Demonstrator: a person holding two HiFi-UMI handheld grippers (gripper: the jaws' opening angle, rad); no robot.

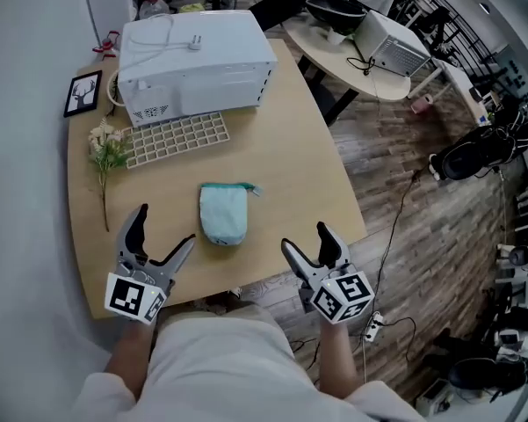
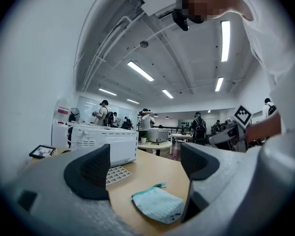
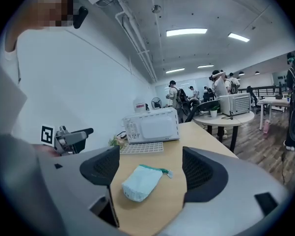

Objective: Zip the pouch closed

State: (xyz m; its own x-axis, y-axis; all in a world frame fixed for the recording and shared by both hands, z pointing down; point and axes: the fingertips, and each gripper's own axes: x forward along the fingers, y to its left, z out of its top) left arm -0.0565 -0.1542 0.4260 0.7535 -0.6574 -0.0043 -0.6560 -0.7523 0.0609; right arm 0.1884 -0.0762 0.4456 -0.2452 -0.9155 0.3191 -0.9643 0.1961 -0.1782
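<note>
- The left gripper [image 1: 166,225] had its jaws spread and empty; the pouch [image 1: 223,214] lay on the table [image 1: 290,148] ahead of it, toward its right jaw.
- The right gripper [image 1: 304,237] was also spread and empty, with the pouch ahead, nearer its left jaw, touching neither.

Bare table [image 1: 290,165] is lying open all around the pouch [image 1: 223,214]. Your left gripper [image 1: 166,224] and right gripper [image 1: 304,236] are hovering near it, jaws apart. Beyond, a tray [image 1: 177,138] and microwave [image 1: 193,60] are blocking the way, and a flower [image 1: 105,152] is lying at left.
</note>
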